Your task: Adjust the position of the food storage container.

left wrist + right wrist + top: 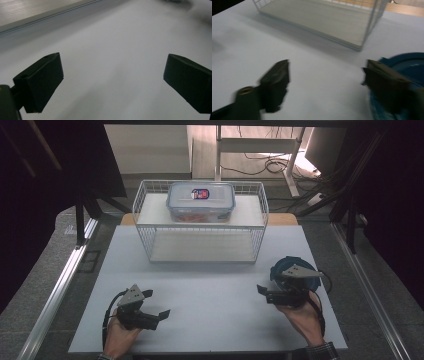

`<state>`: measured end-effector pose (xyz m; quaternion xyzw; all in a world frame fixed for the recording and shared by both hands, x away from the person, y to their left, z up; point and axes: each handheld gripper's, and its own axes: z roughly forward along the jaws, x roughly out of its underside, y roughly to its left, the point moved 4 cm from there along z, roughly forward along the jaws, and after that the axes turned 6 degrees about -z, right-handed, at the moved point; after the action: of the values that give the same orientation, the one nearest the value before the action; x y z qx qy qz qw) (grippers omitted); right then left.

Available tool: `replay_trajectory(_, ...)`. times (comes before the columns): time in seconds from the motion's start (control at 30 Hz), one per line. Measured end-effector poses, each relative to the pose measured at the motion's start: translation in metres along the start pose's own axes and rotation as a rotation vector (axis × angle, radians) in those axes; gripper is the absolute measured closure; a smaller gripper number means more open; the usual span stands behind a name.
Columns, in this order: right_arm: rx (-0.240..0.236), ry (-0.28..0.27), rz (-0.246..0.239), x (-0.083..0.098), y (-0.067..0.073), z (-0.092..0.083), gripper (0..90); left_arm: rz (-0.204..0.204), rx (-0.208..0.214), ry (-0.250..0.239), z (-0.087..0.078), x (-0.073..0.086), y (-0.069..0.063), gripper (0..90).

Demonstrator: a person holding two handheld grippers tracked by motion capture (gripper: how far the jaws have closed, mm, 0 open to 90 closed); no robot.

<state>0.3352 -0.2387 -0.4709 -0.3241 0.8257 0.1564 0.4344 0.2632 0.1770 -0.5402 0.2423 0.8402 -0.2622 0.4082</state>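
A white wire rack (143,232) with two shelves stands at the back of the white table (210,320). A clear plastic box (201,201) with a blue-edged lid and a red-and-blue label sits on its top shelf. My left gripper (158,304) rests low at the front left, open, with bare tabletop between its jaws (113,60). My right gripper (262,291) is at the right, pointing left, open with nothing between its jaws (327,63). Beside it lies a round blue dish (278,268). In the right gripper view one jaw overlaps the blue dish's rim (409,61).
The rack's lower shelf (324,20) is bare. A metal rail (60,285) runs along the table's left side. Cables and a white frame (260,145) lie on the floor behind the rack.
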Motion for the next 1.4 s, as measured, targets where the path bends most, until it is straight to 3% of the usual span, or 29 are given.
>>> replay_trajectory(0.2,0.067,0.031,0.018,0.006,-0.04,-0.006,67.0,-0.009,0.006,0.003,0.001,0.0,0.001,2.4)
replay_trajectory(0.4,0.185,0.058,0.051,0.012,-0.08,-0.014,88.5,-0.014,0.01,0.007,0.001,0.001,0.002,2.6)
replay_trajectory(0.57,0.285,0.069,0.11,0.022,-0.116,-0.021,89.4,-0.023,0.014,0.004,0.001,0.001,0.004,2.7)
replay_trajectory(0.7,0.352,0.074,0.142,0.028,-0.136,-0.028,89.4,-0.031,0.016,0.001,0.0,0.001,0.005,2.7)
replay_trajectory(0.93,0.403,0.109,0.164,0.038,-0.157,-0.026,89.4,-0.044,0.021,-0.002,-0.001,0.002,0.007,2.8)
replay_trajectory(1.13,0.392,0.137,0.187,0.042,-0.163,-0.019,89.7,-0.044,0.022,-0.001,-0.001,0.002,0.006,2.8)
replay_trajectory(1.4,0.367,0.145,0.191,0.042,-0.153,-0.016,89.9,-0.049,0.031,0.016,0.002,0.003,0.006,3.1)
